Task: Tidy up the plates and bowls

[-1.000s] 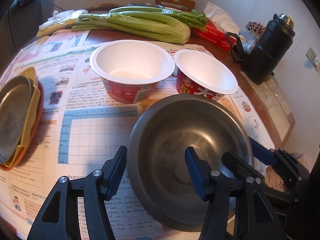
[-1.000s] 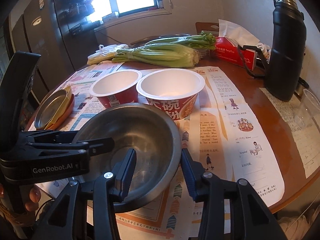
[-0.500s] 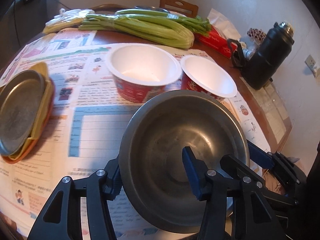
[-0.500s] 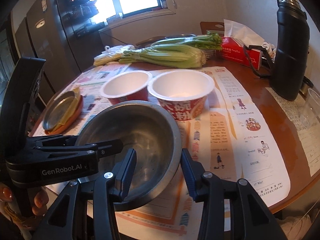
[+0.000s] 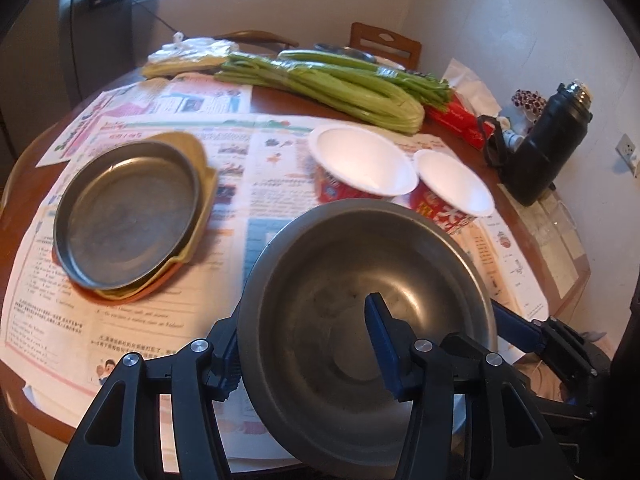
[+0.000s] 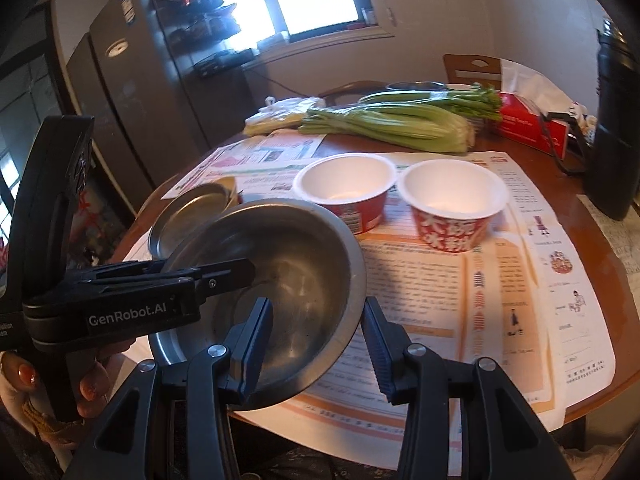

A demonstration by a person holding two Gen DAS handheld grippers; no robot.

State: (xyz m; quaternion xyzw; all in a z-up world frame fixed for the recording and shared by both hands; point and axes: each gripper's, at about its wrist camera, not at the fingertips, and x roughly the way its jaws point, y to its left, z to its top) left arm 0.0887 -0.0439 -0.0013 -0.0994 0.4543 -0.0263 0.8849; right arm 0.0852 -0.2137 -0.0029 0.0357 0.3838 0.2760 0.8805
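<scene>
- Sitting tilted above the near edge of the counter [image 5: 280, 98], the steel bowl [image 5: 360, 280] is gripped by its rim on two sides.
- The left hand-held gripper [image 5: 304, 350] is clamped on the bowl's near-left rim, one finger outside the wall and the other, blue-padded, inside the basin.
- The right hand-held gripper [image 6: 316, 344] straddles the opposite rim (its left finger inside the bowl, its right finger outside); whether it actually pinches the wall I cannot tell.
- Just beyond the bowl stand two red paper bowls with white insides, the left paper bowl [image 6: 346, 192] and the right paper bowl [image 6: 454, 200], side by side and nearly touching.
- To the bowl's left lies a stack of plates [image 5: 128, 216]: a metal plate on top, a yellow one under it, an orange one lowest.
- Newspaper [image 6: 512, 280] covers the counter beneath them all.
- Farther back lie celery stalks [image 5: 340, 84], with a black flask [image 5: 548, 152] at the right.
</scene>
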